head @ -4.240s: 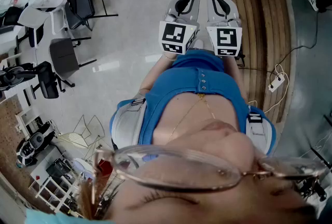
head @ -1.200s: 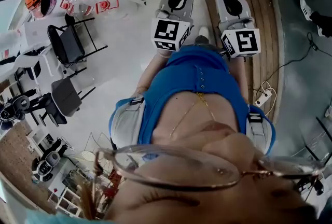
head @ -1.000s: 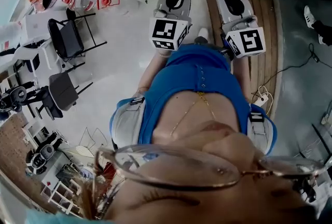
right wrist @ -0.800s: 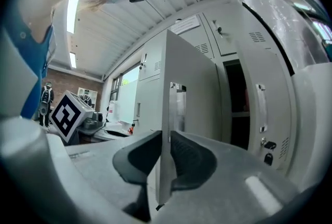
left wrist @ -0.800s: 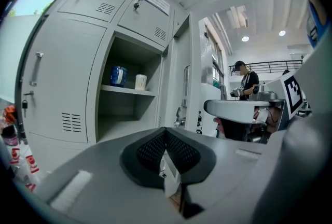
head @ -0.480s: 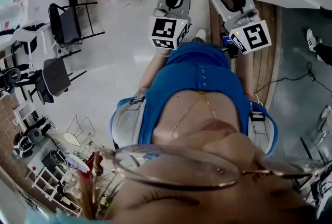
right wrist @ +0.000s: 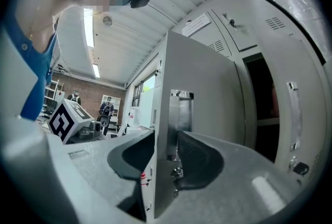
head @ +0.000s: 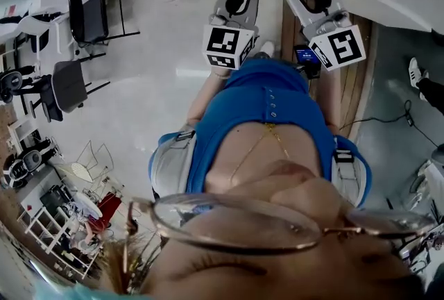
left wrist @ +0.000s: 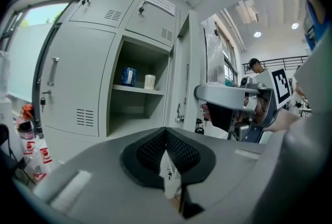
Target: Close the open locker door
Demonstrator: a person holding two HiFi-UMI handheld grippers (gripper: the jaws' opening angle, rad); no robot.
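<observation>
The locker door (right wrist: 207, 109) stands open, swung out from its compartment (left wrist: 140, 103). Its free edge, carrying the metal latch plate (right wrist: 181, 114), runs upright between the jaws of the right gripper (right wrist: 167, 158). Those jaws are opening: wide apart, one pad on each side of the edge, not clamped. The left gripper (left wrist: 167, 155) faces the open compartment with its jaws closed together. A blue can (left wrist: 128, 76) and a white cup (left wrist: 149, 81) sit on the shelf (left wrist: 136, 89) inside.
</observation>
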